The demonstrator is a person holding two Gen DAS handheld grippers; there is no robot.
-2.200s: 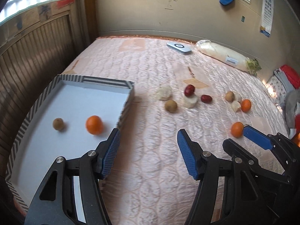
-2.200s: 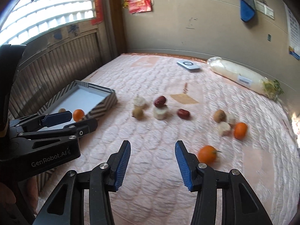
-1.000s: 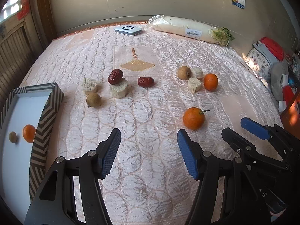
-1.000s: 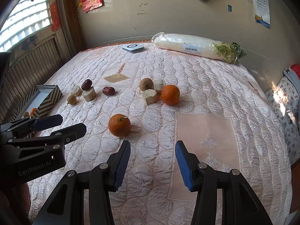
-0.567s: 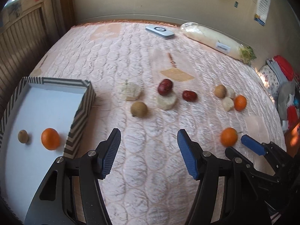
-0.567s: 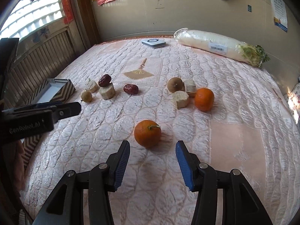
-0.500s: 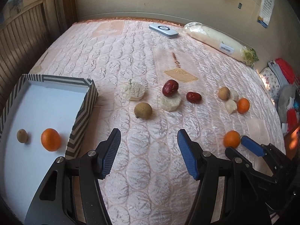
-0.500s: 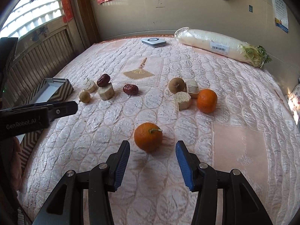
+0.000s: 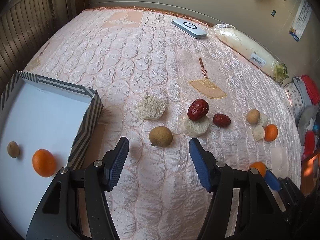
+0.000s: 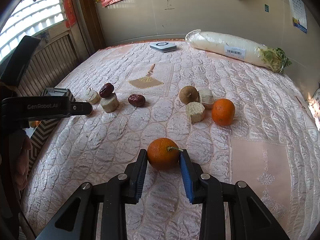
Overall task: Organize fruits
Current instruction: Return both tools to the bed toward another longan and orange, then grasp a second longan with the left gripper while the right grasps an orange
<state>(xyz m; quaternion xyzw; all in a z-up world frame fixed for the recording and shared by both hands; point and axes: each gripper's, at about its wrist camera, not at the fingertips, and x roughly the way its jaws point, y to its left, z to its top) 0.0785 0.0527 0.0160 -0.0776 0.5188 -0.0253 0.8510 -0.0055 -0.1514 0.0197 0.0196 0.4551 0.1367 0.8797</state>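
My right gripper (image 10: 163, 156) is shut on an orange (image 10: 163, 153) that rests on the pink quilt. My left gripper (image 9: 159, 149) is open, just short of a brown longan (image 9: 160, 136). A striped box (image 9: 88, 118) at the left holds an orange (image 9: 44, 165) and a small longan (image 9: 13, 149). Two red dates (image 9: 198, 109) (image 9: 221, 120), another longan (image 10: 188, 94), a second loose orange (image 10: 223, 111) and pale cut chunks (image 10: 195, 112) lie on the quilt.
A wrapped white radish (image 10: 230, 49) and a white flat device (image 10: 163, 46) lie near the far wall. A pale chunk (image 9: 151, 108) sits beside the box. Wooden panelling runs along the left. Clothes and bags (image 9: 306, 104) are piled past the bed's right edge.
My right gripper has moved up to the orange and shut on it. My left gripper has come closer to the brown longan and stays open.
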